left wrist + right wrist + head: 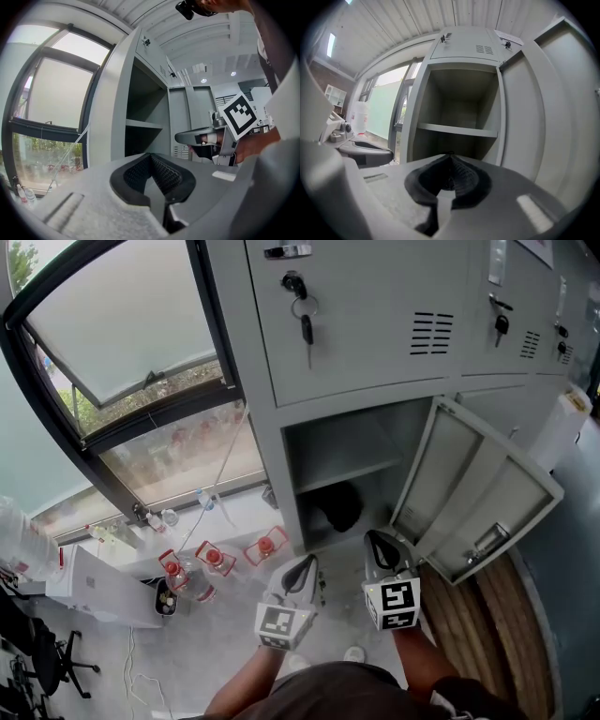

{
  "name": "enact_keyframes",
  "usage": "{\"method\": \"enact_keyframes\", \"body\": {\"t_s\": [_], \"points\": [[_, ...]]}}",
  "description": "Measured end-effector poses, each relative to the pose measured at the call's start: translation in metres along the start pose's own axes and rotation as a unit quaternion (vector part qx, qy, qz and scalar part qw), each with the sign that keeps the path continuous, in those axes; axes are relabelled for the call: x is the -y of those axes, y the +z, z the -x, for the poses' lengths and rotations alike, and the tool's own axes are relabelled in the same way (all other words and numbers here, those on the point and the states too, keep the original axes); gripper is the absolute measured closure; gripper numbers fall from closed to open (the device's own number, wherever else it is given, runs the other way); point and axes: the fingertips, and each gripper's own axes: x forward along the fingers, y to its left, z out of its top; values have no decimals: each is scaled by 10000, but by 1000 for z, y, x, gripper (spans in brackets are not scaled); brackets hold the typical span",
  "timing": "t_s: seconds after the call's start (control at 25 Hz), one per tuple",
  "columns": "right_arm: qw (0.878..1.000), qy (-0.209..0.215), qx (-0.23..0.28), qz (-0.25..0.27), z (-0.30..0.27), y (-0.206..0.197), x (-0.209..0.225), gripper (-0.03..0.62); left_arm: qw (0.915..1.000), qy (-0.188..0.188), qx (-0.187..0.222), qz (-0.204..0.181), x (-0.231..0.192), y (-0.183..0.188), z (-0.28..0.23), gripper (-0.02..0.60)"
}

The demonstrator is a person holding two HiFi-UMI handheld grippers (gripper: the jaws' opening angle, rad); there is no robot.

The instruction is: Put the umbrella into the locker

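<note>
Umbrella, apparently the black folded bundle (339,507), lies in the head view under the shelf of the open grey metal locker (284,460). It is probably light, soft fabric over a stiff core, best pinched mid-length. The locker's swung-out door (469,488) crowds the right, and red-capped bottles (215,559) stand left. In the left gripper view the left gripper (151,156) has its jaws pressed together, empty. In the right gripper view the right gripper (450,156) is likewise closed on nothing.

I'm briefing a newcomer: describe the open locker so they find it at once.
Find the grey locker bank beside the big window. The locker sits under the door with dangling keys, nearest the window. It alone has its door swung open, showing a shelf.
</note>
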Motion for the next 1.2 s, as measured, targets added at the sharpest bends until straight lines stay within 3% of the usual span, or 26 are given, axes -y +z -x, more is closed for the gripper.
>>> {"method": "enact_keyframes", "body": {"t_s": [1.2], "points": [[9999,-98,79,-50,4,-8,-3,591,10000,30,-17,-20,-4,3,-4,577]]}}
